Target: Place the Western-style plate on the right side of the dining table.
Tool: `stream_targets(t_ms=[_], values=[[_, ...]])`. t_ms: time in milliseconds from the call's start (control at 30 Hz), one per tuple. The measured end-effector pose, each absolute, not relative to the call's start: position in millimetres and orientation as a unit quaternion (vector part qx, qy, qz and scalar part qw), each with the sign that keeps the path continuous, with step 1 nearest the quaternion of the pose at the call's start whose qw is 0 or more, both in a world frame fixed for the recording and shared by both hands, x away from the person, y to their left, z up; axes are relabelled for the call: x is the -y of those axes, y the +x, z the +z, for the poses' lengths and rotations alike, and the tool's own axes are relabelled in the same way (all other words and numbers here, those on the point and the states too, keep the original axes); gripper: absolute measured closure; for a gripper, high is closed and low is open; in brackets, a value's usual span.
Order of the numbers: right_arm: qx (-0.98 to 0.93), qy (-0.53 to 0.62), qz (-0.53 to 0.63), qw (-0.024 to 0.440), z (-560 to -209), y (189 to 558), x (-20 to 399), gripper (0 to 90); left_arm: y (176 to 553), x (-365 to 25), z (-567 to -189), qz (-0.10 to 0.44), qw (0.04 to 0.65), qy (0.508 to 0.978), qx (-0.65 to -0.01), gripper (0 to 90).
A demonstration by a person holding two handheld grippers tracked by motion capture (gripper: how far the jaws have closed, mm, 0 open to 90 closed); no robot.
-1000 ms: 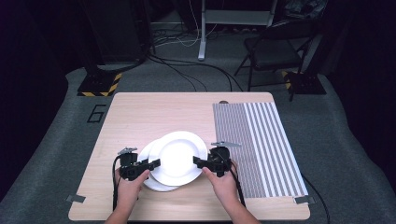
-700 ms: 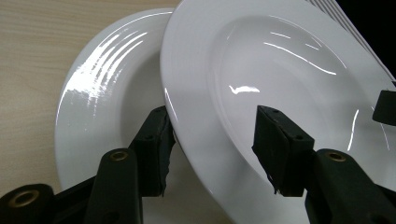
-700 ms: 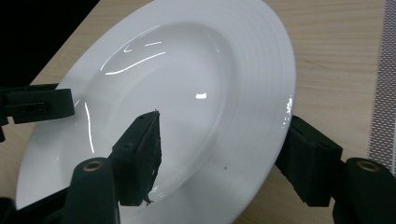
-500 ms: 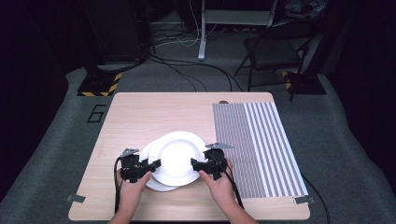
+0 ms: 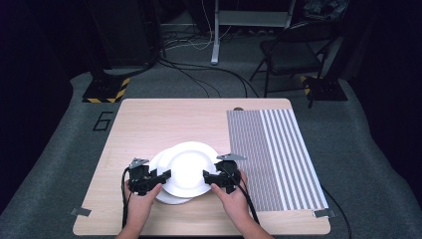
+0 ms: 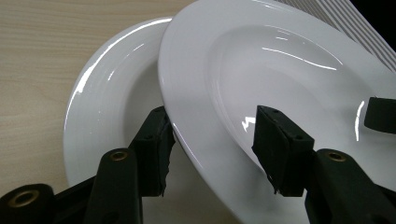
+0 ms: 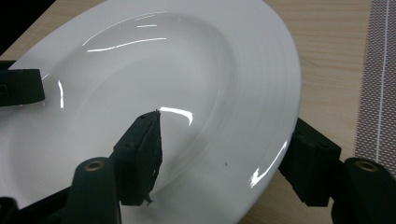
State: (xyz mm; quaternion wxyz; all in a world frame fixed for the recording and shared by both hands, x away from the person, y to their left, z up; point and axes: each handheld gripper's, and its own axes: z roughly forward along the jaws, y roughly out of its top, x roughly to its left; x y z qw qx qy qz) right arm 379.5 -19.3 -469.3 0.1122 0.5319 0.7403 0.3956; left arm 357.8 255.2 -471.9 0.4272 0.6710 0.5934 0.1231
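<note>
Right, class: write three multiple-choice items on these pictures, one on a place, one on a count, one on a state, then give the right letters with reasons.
1. Where is the striped mat?
A. on the table's right part
B. on the floor
C. under both plates

2. How many white plates are there?
A. one
B. two
C. four

3. How do the left gripper's jaws stand at the top plate?
A. one on each side of its rim
B. shut above its middle
C. far off it

Key: 1 A, the high view shows the mat at the table's right. 2 B, the lower plate peeks from under the top one. 3 A, the left gripper view shows the rim between the jaws.
</note>
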Motion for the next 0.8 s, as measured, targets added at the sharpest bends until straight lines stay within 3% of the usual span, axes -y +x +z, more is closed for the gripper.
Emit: stream_targets(t_ms=[467,800], values=[[-0.744,0.523,0.401,0.11,-470.0,376.6,19.4,41.7,357.3,-255.5,-469.7,0.14,0.422,0.672,-0.593,53.5],[-0.747,0.519,0.4,0.112,-469.9,377.3,22.6,41.7,354.6,-253.4,-465.0,0.151,0.426,0.677,-0.581,54.4]])
